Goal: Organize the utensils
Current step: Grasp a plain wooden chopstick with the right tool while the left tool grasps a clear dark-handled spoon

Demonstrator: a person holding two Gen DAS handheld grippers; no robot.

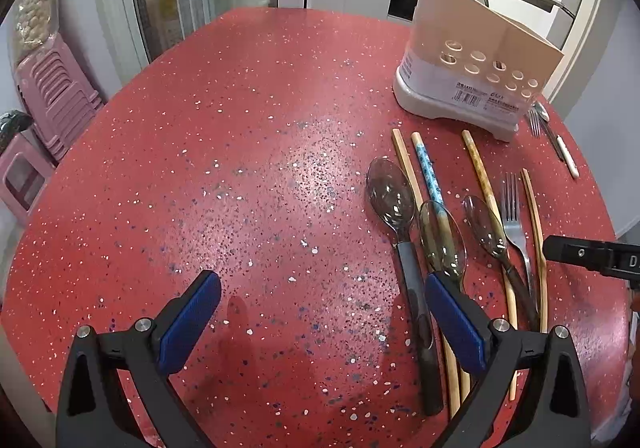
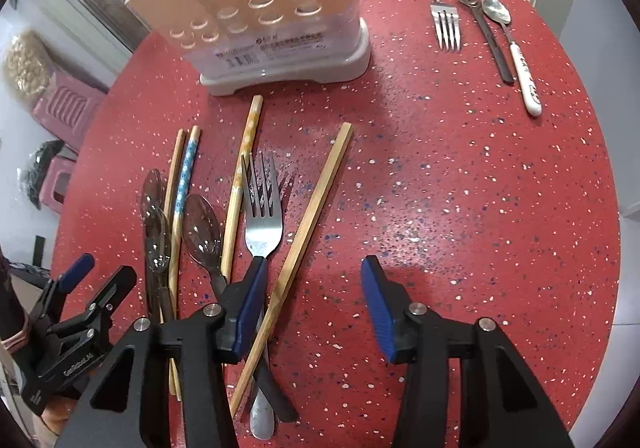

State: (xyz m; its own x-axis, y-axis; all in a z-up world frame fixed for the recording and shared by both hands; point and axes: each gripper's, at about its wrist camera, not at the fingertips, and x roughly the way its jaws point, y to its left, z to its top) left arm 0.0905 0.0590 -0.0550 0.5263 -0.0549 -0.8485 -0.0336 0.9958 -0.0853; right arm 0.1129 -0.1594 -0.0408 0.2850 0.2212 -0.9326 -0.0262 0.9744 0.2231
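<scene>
A loose row of utensils lies on the red speckled table (image 1: 260, 167): three smoky clear spoons (image 1: 390, 195), a steel fork (image 2: 262, 224) and several wooden chopsticks (image 2: 320, 199). Behind them stands the beige utensil holder (image 2: 272, 7) on its white base. My left gripper (image 1: 322, 280) is open over bare table, its right finger above the spoon handles. My right gripper (image 2: 314, 264) is open low over the row. One chopstick runs between its jaws, untouched by the pads. Its left finger covers the fork's neck.
A second fork (image 2: 446, 27), a dark spoon (image 2: 488, 35) and a white-handled spoon (image 2: 516, 47) lie at the far right of the table. Pink stools (image 1: 56, 95) are stacked on the floor to the left. A kitchen counter with pans is behind.
</scene>
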